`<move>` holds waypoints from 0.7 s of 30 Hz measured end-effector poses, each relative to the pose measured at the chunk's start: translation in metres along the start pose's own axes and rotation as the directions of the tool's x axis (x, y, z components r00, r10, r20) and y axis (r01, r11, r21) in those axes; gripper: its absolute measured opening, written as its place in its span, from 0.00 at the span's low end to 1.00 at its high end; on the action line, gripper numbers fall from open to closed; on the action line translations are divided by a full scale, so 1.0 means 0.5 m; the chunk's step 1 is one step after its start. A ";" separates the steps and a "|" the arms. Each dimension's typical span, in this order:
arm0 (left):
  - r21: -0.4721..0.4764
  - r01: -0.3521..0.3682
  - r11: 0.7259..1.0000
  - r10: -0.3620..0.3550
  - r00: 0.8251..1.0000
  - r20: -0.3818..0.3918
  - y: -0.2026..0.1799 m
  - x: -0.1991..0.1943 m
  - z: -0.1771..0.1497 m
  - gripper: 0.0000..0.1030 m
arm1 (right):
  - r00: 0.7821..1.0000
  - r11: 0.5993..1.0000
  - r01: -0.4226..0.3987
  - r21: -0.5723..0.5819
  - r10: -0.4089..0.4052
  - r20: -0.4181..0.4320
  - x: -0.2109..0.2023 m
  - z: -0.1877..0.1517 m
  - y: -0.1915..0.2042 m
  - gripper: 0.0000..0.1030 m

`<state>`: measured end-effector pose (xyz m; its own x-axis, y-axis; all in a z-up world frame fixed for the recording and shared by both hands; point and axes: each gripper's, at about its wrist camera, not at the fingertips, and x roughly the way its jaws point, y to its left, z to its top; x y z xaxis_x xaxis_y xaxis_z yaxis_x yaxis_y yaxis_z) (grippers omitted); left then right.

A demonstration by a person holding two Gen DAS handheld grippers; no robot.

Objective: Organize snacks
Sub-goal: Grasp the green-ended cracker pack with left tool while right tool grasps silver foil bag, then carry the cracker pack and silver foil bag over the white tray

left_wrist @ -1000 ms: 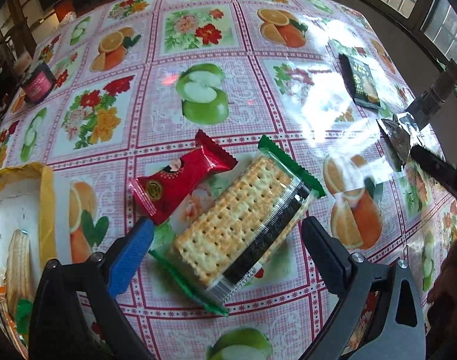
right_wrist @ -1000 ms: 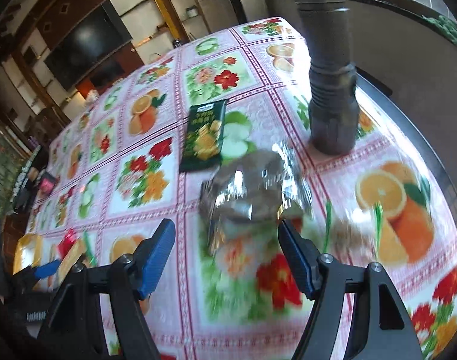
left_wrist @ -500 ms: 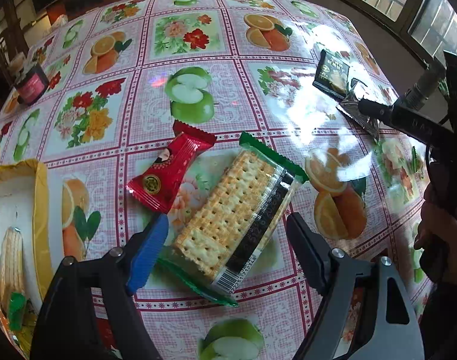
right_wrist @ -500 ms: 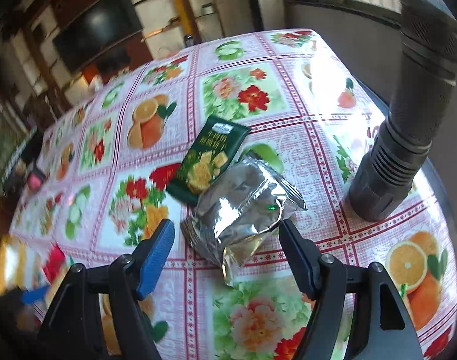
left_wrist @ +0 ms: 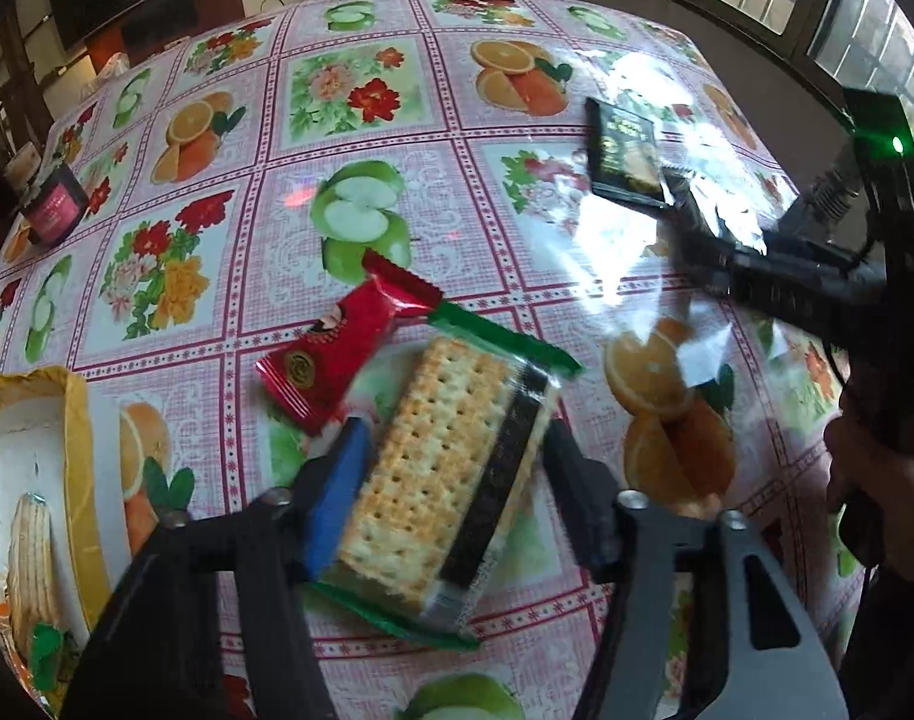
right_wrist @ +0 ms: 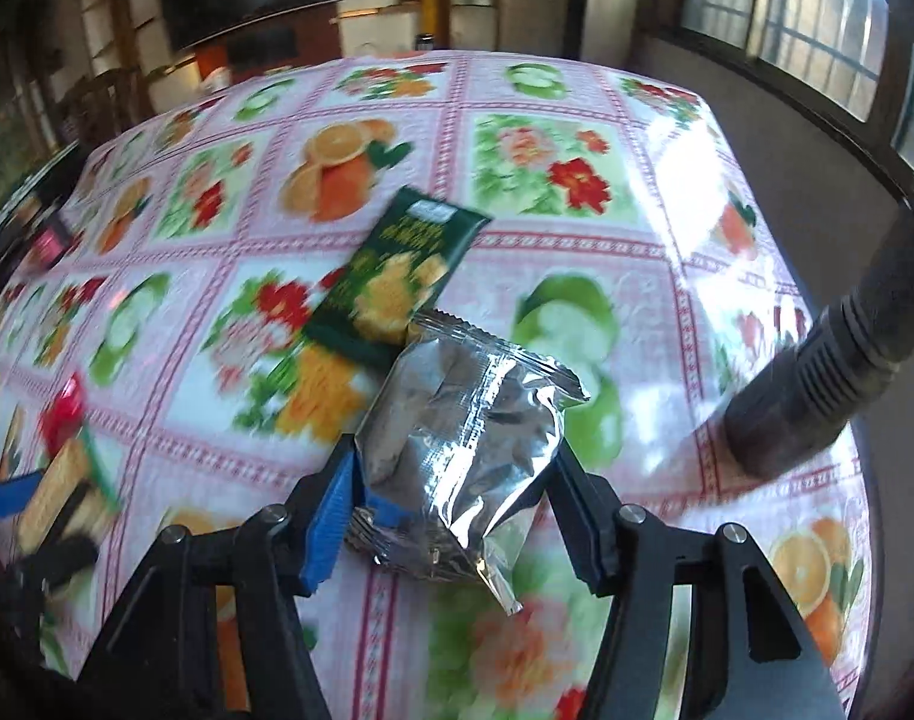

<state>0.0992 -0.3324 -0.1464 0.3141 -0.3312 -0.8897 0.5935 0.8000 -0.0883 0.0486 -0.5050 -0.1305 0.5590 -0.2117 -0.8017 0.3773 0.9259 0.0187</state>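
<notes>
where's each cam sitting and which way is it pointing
Left wrist: on the left gripper, angled down at the cracker pack between its closing jaws; a hand shows at right.
Right wrist: on the right gripper, angled down at the silver pouch between its closing jaws.
Shared: the tablecloth, dark green packet, red packet.

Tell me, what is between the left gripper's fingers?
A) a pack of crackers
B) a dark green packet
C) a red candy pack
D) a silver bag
A: the crackers sit between the closing jaws of the left gripper; the red pack lies beside them.
</notes>
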 end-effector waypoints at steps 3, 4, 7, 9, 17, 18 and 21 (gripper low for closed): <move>-0.018 0.045 0.999 -0.045 0.999 -0.006 0.006 -0.016 -0.024 0.47 | 0.998 0.997 -0.067 -0.036 0.067 -0.008 -0.032 -0.038 0.020 0.58; -0.027 0.054 0.998 -0.055 0.998 -0.006 0.008 -0.022 -0.035 0.47 | 0.996 0.994 -0.092 -0.055 0.091 -0.010 -0.047 -0.054 0.027 0.58; -0.063 0.101 0.993 -0.101 0.995 -0.004 0.025 -0.044 -0.074 0.47 | 0.989 0.986 -0.147 -0.073 0.147 -0.011 -0.092 -0.103 0.040 0.58; -0.096 0.123 0.988 -0.123 0.992 0.004 0.042 -0.062 -0.093 0.47 | 0.979 0.978 -0.204 -0.048 0.204 0.002 -0.124 -0.133 0.038 0.58; -0.135 0.072 0.988 -0.059 0.994 0.093 0.040 -0.156 -0.150 0.47 | 0.936 0.938 -0.345 0.027 0.342 0.081 -0.187 -0.169 0.058 0.58; -0.132 0.063 0.989 -0.049 0.994 0.101 0.038 -0.165 -0.156 0.47 | 0.932 0.935 -0.354 0.027 0.350 0.090 -0.197 -0.174 0.061 0.58; -0.122 0.004 0.992 0.011 0.992 0.123 0.030 -0.186 -0.170 0.47 | 0.918 0.923 -0.385 0.018 0.381 0.106 -0.218 -0.182 0.075 0.58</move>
<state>0.0161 -0.2470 -0.1031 0.4094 -0.3815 -0.8287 0.4996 0.8538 -0.1462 -0.0653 -0.4187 -0.0970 0.7353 0.1254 -0.6661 0.1462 0.9303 0.3365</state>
